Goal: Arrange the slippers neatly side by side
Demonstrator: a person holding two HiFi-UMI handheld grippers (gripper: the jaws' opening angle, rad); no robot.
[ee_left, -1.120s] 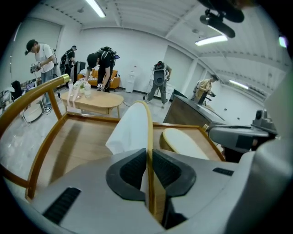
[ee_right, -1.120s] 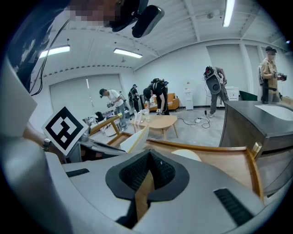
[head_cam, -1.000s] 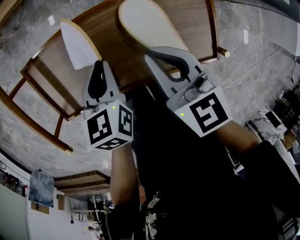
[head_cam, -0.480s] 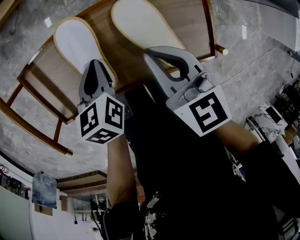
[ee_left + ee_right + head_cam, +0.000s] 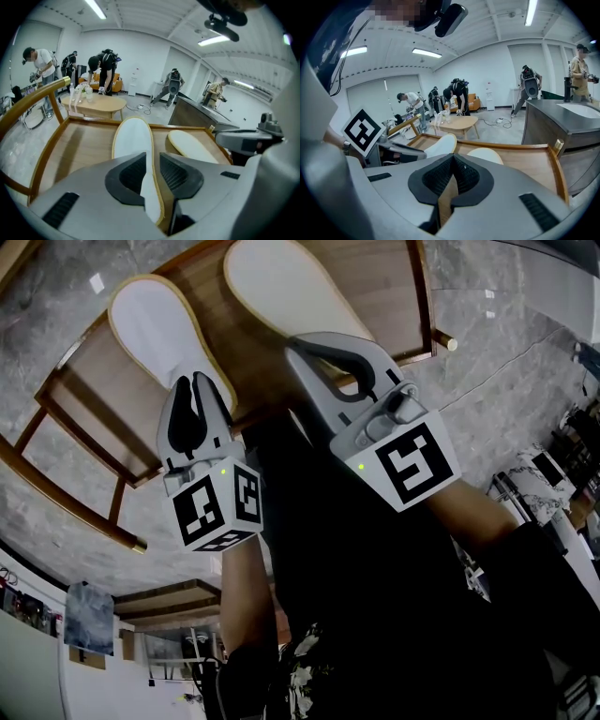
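I look down on a wooden tray [image 5: 103, 399] with a raised rim, standing on a grey stone floor [image 5: 525, 362]. Both slippers lie on it with the pale soles up, toes pointing away from me. The left slipper [image 5: 150, 329] is near the left part of the tray. The right slipper [image 5: 281, 287] lies beside it, near but not touching, and a little further from me.

My left gripper [image 5: 152, 157] stands over the heel of the left slipper. Its jaws have just been opening, and the heel end is between them. There is a gap at the left pad, so the pads do not press on the slipper. On the right side the tan edge comes very close to the pad.

My right gripper [image 5: 452, 157] is closed, the jaw tips together. Its tips are at the heel of the right slipper. I cannot tell if they pinch the slipper's edge; in the right gripper view I see only wood colour through the slit below the tips.
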